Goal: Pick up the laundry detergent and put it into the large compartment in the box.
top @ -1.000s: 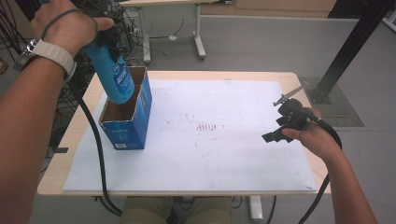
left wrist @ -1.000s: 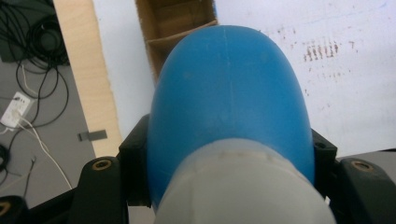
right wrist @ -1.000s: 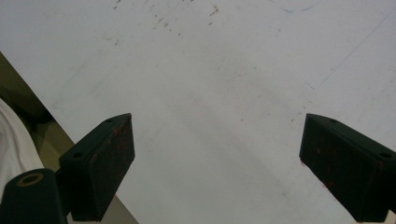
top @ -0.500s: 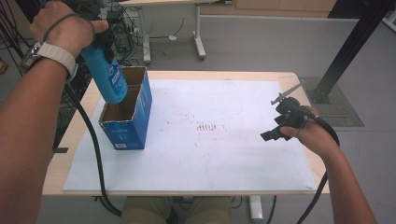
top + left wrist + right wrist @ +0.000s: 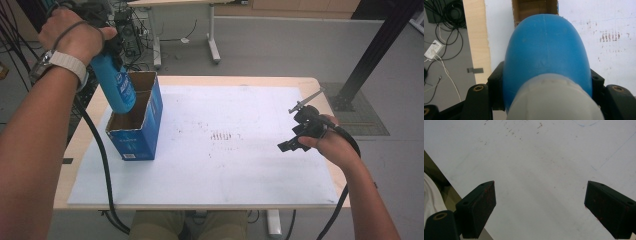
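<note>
At four o'clock on the white mat (image 5: 210, 185), the right gripper (image 5: 294, 143) idles, jaws spread and empty. Toward ten o'clock, the left gripper (image 5: 111, 50) clamps the blue bottle (image 5: 116, 85) base-down over the open box (image 5: 142, 142); lowering it inside, then releasing, likely follows.

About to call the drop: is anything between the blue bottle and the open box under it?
Nothing visible. The left tongs hold the blue bottle cap-up, its base at the mouth of the blue cardboard box. The compartment below looks empty; the divider stands beside the bottle, not under it.
</note>
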A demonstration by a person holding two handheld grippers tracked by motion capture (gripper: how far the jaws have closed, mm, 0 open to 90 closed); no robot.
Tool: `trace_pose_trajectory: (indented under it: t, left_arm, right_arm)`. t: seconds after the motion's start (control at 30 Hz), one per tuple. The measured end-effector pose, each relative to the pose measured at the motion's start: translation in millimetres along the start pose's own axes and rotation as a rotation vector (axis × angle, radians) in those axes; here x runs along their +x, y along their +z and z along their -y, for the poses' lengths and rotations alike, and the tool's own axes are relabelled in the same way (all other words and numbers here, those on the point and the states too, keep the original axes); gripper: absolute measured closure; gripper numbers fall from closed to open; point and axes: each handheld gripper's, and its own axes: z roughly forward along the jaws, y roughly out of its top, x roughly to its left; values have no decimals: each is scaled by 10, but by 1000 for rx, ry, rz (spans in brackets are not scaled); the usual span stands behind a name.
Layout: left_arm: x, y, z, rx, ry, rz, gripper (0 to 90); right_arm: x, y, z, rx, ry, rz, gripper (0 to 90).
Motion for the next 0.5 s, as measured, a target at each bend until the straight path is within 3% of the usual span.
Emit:
trace_pose_trajectory:
  t: [0.5]
  left_arm:
    - [38, 382, -35, 14, 10, 11, 380]
  right_arm:
    - [-25, 33, 32, -2, 11, -8, 103]
